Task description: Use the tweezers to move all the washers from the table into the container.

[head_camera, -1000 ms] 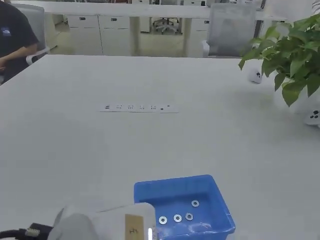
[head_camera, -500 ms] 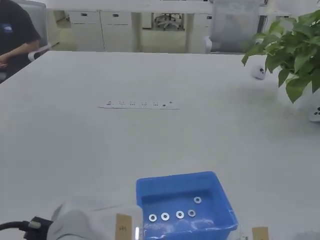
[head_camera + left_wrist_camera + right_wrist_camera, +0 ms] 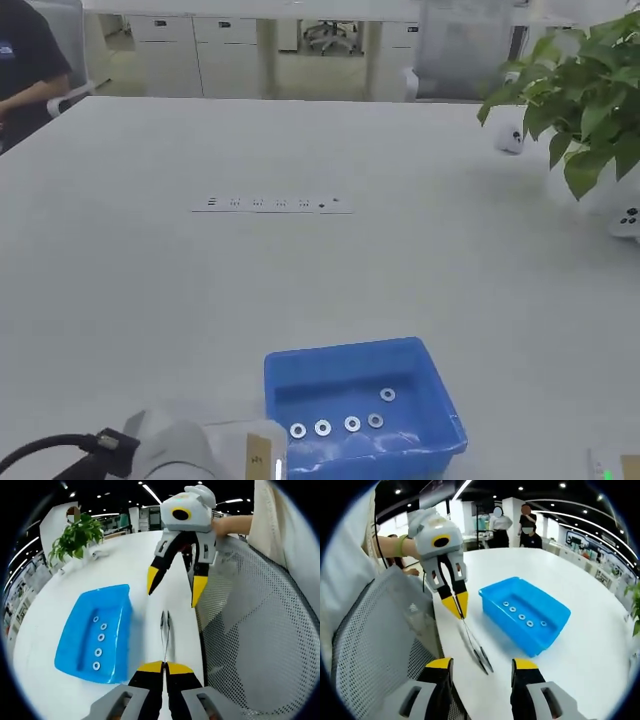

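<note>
- While the head view looks down on the table (image 3: 300,280), the blue container (image 3: 346,352) sits near its front edge. Five washers (image 3: 352,424) lie on its floor, four in a row by the near wall and one just behind them. Judged from this, the moving looks done, and what remains is to part with the tool tidily.
- From the left gripper view, the left gripper (image 3: 165,668) has its yellow tips closed on one end of the tweezers (image 3: 165,630), which point forward along the table just beside the container. Their two arms run close together, with a thin gap at the free end and nothing pinched between them. The right gripper (image 3: 175,584) faces them from ahead with its jaws wide apart. A mesh chair (image 3: 250,640) lies just past the table edge.
- From the right gripper view, the right gripper's own jaws stand spread, with the tweezers' free end between them. Whether the tweezers touch the table cannot be told.
  - To do the step well, the person should keep the tweezers level and low.
  - They should be steered inward from the edge so they cannot slide off toward the chair.
  - The left jaws should part only once the tweezers rest flat, or once the right jaws have closed on them squarely.
</note>
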